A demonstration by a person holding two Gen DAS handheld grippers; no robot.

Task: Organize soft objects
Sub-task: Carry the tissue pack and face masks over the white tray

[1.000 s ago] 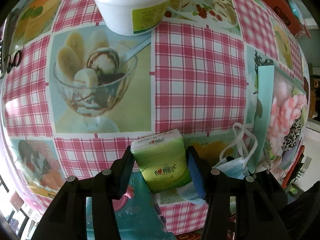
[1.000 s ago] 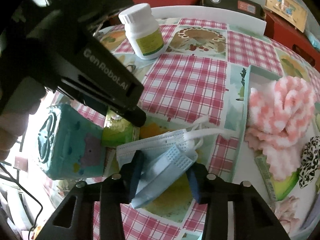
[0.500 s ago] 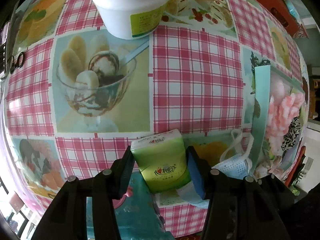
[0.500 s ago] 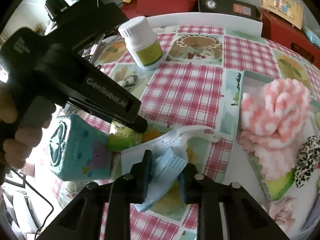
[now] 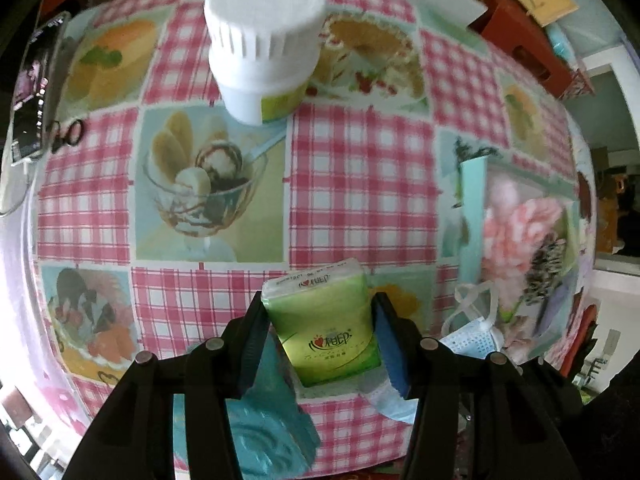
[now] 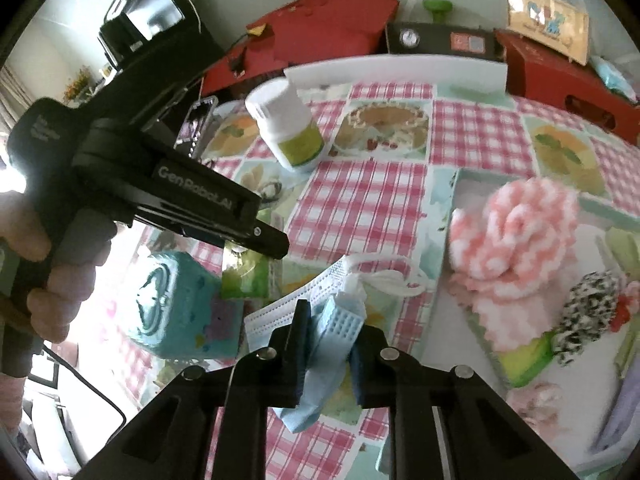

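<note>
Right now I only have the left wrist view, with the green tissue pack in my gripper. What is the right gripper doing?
Observer: The right gripper is shut on a blue face mask; its jaws have just been closing, bunching the mask between them.
Operator: Anything under the tissue pack? I only see a teal blur.
Observer: That is a teal box, lying on the checked tablecloth beside the mask.
Operator: What's in the tray on the right?
Observer: A pink-and-white fluffy cloth fills the tray, with a black-and-white scrunchie beside it.
</note>
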